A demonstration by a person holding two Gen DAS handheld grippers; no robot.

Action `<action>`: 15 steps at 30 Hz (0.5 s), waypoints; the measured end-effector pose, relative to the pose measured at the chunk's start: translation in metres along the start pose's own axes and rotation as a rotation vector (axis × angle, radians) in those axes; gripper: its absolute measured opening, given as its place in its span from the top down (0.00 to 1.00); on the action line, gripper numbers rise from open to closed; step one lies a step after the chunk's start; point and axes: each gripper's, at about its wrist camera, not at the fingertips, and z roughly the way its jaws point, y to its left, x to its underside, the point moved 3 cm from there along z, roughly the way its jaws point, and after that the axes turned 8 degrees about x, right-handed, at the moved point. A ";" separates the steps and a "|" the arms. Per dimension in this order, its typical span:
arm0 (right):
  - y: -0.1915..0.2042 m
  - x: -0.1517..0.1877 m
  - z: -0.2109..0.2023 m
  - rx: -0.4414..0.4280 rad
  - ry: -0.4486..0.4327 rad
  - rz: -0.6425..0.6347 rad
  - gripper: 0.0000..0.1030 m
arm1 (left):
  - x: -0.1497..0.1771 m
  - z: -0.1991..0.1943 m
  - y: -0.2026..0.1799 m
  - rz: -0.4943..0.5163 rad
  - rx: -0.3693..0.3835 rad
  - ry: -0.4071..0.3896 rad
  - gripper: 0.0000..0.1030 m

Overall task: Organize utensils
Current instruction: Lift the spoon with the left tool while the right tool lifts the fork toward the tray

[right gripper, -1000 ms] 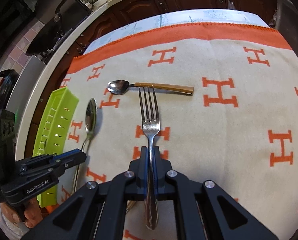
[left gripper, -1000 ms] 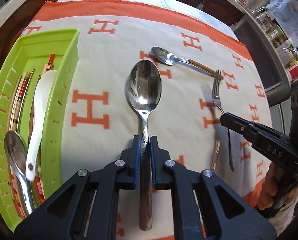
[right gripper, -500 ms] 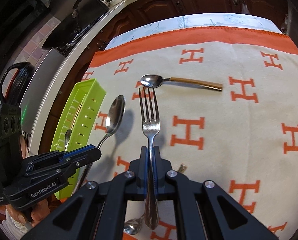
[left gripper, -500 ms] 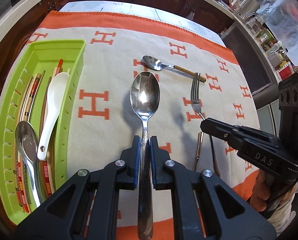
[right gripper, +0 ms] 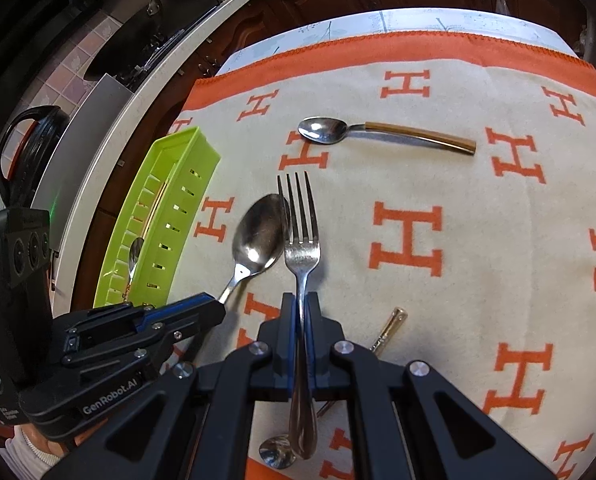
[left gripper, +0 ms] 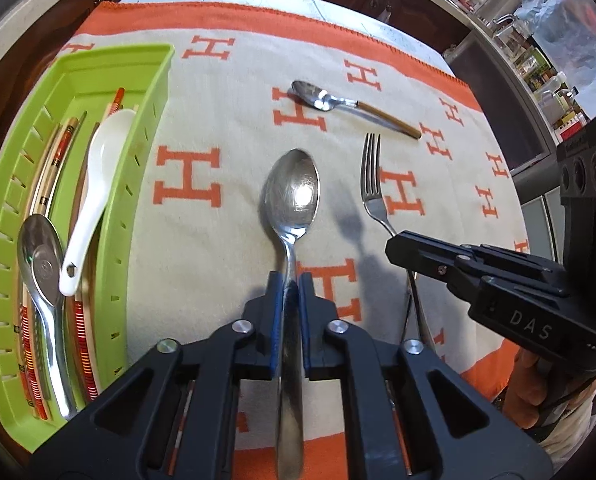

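A big shiny metal spoon (left gripper: pixel 292 196) is held tight by its thin handle in the closed left gripper (left gripper: pixel 290 312), and a silver metal fork (right gripper: pixel 299 236) is pinched the same way in the right gripper (right gripper: pixel 301 332). Both have been lifted higher off the soft cream cloth with orange letters (left gripper: pixel 234 120) than a moment ago, so a drop into the green plastic tray (left gripper: pixel 146 160) is likely next. A small spoon with a brown handle (right gripper: pixel 377 133) is left lying flat.

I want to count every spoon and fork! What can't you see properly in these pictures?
- Utensil with gold handle, right wrist view: mostly hidden under the right gripper.
- Chopsticks in green tray, left wrist view: overlapping, uncountable.
- Big spoon handle end: cut off by the bottom edge.
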 end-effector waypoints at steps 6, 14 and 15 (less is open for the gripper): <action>-0.003 0.002 0.001 -0.005 0.005 0.009 0.96 | 0.002 0.007 0.000 0.004 -0.014 0.015 0.99; -0.005 0.002 0.001 -0.024 0.002 0.011 0.96 | 0.002 0.009 0.005 -0.022 -0.035 0.038 0.77; -0.005 0.003 0.001 -0.026 0.001 0.012 0.96 | 0.004 0.009 0.006 -0.025 -0.044 0.037 0.73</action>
